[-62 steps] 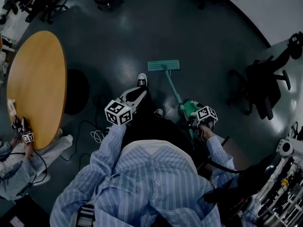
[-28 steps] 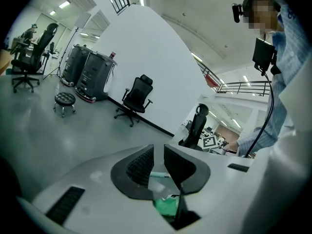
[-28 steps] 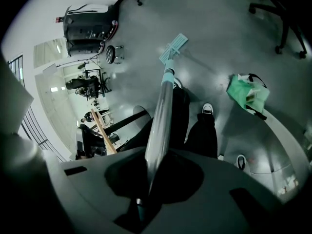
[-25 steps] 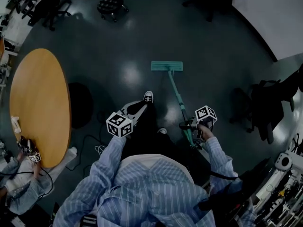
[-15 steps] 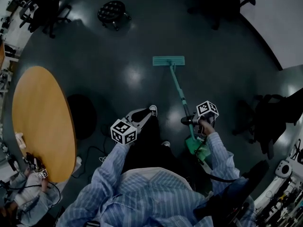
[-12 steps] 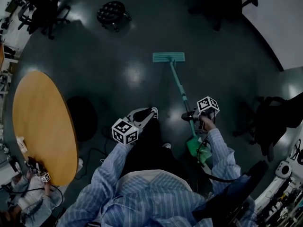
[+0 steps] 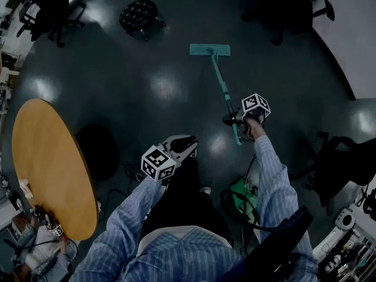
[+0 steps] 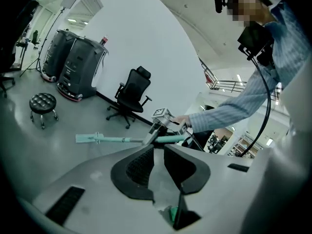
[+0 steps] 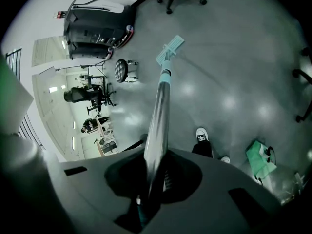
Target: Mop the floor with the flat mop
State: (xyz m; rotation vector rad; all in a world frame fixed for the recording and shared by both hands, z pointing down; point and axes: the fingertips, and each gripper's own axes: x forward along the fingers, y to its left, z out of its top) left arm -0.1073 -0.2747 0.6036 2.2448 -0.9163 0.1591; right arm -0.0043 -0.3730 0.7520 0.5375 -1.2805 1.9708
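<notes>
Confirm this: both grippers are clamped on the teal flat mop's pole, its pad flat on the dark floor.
Not both: only the right gripper clamps the teal flat mop's pole. The left gripper view shows the left gripper open and empty. The pad is flat on the dark floor.

**Open-plan robotics laboratory with office furniture.** A smooth, dark grey floor [image 7: 117, 69] shows bright spots of glare. At left stands a round wooden table [image 7: 47, 163]; a person [image 7: 32, 248] at its near edge holds a cabled device. A castered stool [image 7: 138, 15] stands far left, and a swivel office chair [image 7: 343, 163] at right. Two large dark equipment cabinets [image 8: 73, 65] stand against a curved white wall [image 8: 146, 43]. Loose cables [image 7: 126, 172] lie on the floor near the table. Cluttered equipment benches [image 7: 352, 239] fill the near right corner.
</notes>
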